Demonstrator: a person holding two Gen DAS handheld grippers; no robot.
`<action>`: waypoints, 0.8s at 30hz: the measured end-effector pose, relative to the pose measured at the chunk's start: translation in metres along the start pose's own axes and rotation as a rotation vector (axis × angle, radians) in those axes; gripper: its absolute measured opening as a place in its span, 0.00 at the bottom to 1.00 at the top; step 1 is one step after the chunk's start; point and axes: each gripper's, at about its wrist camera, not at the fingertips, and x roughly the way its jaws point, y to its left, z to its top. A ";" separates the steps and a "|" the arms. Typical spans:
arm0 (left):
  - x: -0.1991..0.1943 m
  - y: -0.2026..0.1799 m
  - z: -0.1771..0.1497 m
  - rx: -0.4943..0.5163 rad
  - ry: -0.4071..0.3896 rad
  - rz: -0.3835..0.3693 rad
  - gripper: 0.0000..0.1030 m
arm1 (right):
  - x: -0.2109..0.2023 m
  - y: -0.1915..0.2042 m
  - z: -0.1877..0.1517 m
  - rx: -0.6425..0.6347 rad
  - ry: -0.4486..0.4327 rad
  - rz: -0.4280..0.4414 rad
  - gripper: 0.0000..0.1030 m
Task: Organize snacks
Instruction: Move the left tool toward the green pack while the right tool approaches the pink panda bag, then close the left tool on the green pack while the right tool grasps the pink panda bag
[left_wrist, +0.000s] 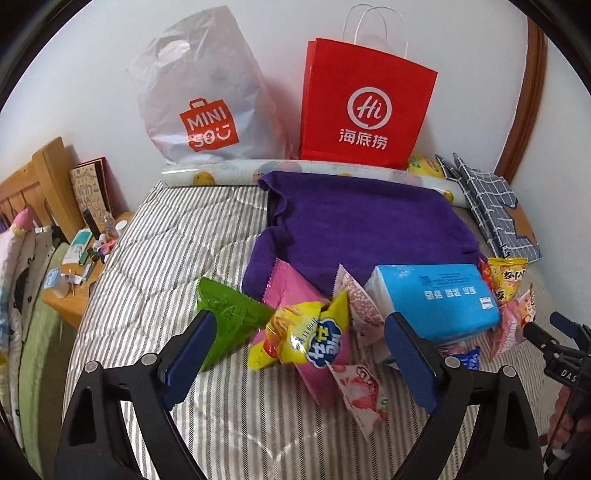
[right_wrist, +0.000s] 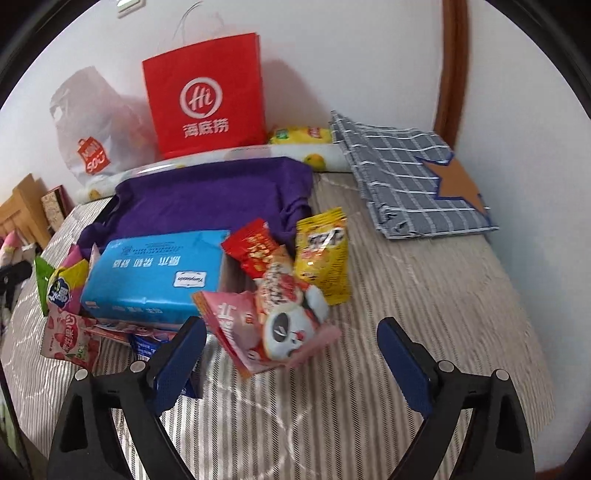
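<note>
crinkly foil snack packets (left_wrist: 299, 343) | boxy blue tissue pack (left_wrist: 432, 299) — striped quilt (left_wrist: 147, 258)

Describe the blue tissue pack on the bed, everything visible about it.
The blue tissue pack is a soft rectangular block in glossy light-blue plastic wrap, with white printed characters and a small white label on top. It looks sealed and full. It lies flat on the striped bed cover, in the middle of the snack pile, its far edge against the purple towel. A red packet and a pink panda packet lean on its right end; a pink strawberry packet lies by its front corner. Neither hand-held gripper touches it.
</note>
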 end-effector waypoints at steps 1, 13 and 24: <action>0.002 0.002 0.000 -0.001 0.006 -0.008 0.90 | 0.006 0.002 -0.001 -0.013 0.007 0.003 0.91; 0.026 0.021 -0.008 0.007 0.100 -0.002 0.90 | 0.032 0.015 -0.007 -0.088 0.016 -0.044 0.71; 0.039 0.030 0.005 0.025 0.121 -0.013 0.90 | 0.000 0.004 -0.003 -0.033 -0.022 -0.020 0.63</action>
